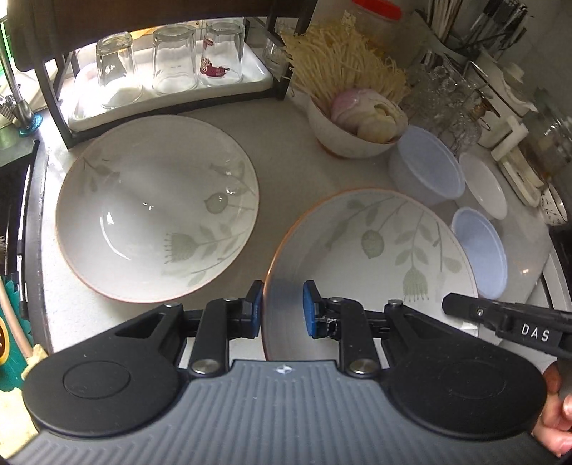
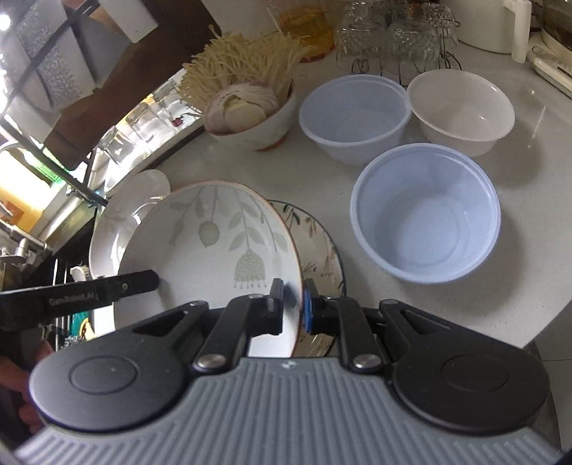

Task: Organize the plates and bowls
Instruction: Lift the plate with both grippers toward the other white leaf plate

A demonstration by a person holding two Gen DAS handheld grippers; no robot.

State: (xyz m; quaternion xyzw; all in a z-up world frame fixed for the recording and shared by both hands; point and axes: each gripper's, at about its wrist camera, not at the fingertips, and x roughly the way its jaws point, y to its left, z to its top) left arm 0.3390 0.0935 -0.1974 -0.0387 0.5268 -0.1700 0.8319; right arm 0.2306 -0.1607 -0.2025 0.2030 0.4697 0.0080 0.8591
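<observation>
A white leaf-patterned plate (image 1: pixel 375 250) is held tilted above the counter by both grippers. My left gripper (image 1: pixel 282 311) straddles its near-left rim, jaws a little apart around the edge. My right gripper (image 2: pixel 293 311) is shut on the plate's (image 2: pixel 221 250) right rim; its finger also shows in the left wrist view (image 1: pixel 500 318). A second matching leaf plate (image 1: pixel 157 211) lies flat to the left. A dark-rimmed floral plate (image 2: pixel 321 250) lies under the held one.
Two pale blue plastic bowls (image 2: pixel 425 214) (image 2: pixel 354 114) and a white bowl (image 2: pixel 461 107) stand at the right. A ceramic bowl of onion and noodles (image 1: pixel 357 121) is behind. A rack with upturned glasses (image 1: pixel 171 60) stands at the back left; glass cups (image 2: pixel 393 32) at the back.
</observation>
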